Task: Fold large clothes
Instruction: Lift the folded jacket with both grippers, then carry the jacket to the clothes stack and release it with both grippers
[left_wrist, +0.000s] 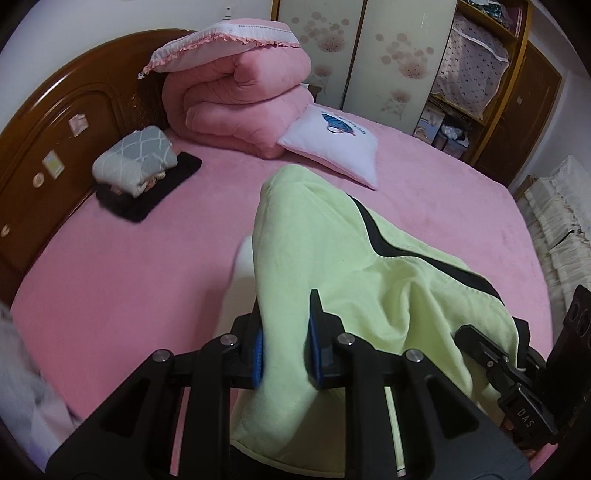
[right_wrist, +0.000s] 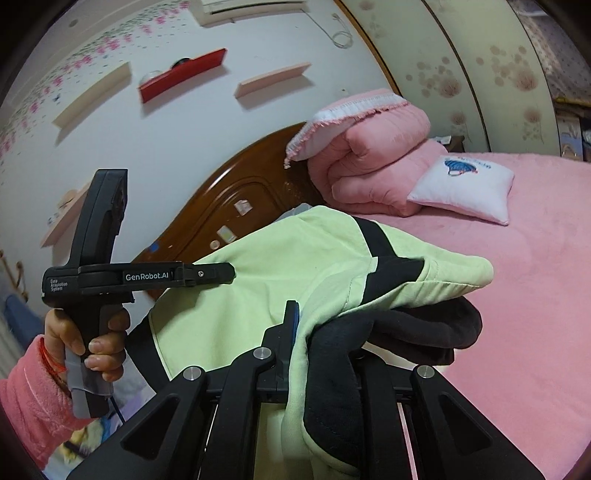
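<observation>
Green-and-black garment (left_wrist: 332, 280) at lower centre of both views, lifted over the pink bed (left_wrist: 129, 258), pinched in the narrow left gripper (left_wrist: 286, 354) and right gripper (right_wrist: 321, 343).

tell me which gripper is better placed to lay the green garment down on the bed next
Neither alone, probably. The left gripper and right gripper both pinch the green garment, hanging between them above the pink bed. If one leads, the left: clear sheet lies straight ahead of it.
</observation>
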